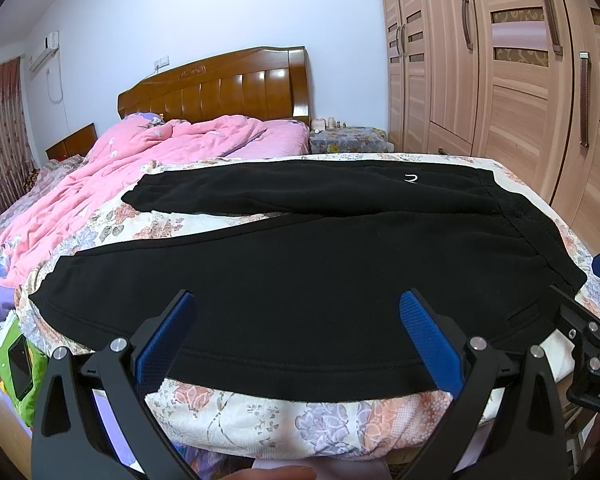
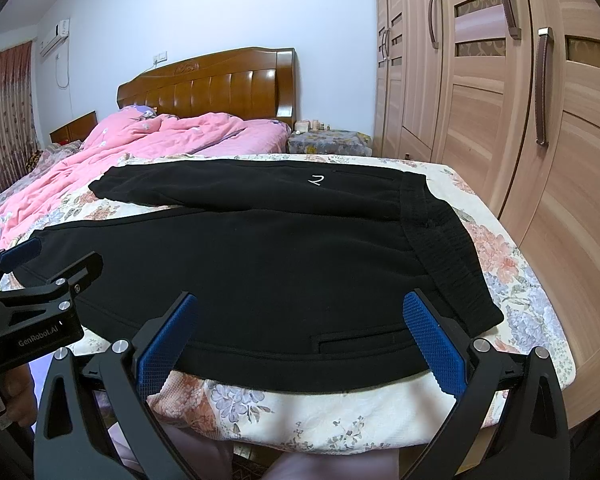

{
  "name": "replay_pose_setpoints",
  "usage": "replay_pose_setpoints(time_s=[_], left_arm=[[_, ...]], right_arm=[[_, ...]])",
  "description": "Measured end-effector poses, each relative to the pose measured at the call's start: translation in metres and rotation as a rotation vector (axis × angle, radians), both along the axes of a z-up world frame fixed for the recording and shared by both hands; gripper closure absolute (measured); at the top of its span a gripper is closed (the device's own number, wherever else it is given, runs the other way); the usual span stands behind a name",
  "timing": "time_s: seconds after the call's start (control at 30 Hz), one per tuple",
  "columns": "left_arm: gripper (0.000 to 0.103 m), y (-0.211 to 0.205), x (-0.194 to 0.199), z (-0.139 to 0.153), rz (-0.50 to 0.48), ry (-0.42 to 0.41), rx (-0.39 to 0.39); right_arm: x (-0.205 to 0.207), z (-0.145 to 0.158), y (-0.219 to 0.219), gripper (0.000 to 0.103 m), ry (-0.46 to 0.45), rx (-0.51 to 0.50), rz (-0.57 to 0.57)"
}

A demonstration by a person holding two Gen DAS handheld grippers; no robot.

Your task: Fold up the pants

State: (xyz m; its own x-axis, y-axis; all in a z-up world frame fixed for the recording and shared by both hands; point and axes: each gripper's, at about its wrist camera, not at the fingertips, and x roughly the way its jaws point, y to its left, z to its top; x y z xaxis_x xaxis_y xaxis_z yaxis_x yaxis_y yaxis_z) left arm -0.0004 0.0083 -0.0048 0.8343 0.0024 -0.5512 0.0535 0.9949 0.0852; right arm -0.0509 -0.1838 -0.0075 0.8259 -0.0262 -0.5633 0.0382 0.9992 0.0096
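Black pants [image 1: 300, 264] lie flat across the foot of the bed, waistband to the right, both legs running left; they also show in the right wrist view [image 2: 260, 256]. A small white mark [image 2: 316, 179] sits on the far leg. My left gripper [image 1: 298, 308] is open and empty, just above the near leg's front edge. My right gripper [image 2: 300, 308] is open and empty over the near hip by a pocket slit [image 2: 356, 342]. The right gripper also shows at the right edge of the left wrist view [image 1: 588, 320], and the left gripper at the left edge of the right wrist view [image 2: 40, 276].
A floral sheet [image 1: 260, 412] covers the bed. A pink quilt [image 1: 148, 164] is bunched at the far left below the wooden headboard [image 1: 220, 92]. A wardrobe [image 2: 520, 120] stands close on the right. A covered nightstand [image 2: 328, 140] sits beyond. A green item [image 1: 20, 364] lies at the lower left.
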Motion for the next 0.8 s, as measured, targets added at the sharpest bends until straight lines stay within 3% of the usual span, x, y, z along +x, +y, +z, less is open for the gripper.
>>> replay_pose_setpoints(time_s=[0.8], left_arm=[[0.001, -0.0005, -0.0001, -0.0027, 0.003, 0.017, -0.009]], right_arm=[[-0.0037, -0.0015, 0.0003, 0.004, -0.002, -0.021, -0.015]])
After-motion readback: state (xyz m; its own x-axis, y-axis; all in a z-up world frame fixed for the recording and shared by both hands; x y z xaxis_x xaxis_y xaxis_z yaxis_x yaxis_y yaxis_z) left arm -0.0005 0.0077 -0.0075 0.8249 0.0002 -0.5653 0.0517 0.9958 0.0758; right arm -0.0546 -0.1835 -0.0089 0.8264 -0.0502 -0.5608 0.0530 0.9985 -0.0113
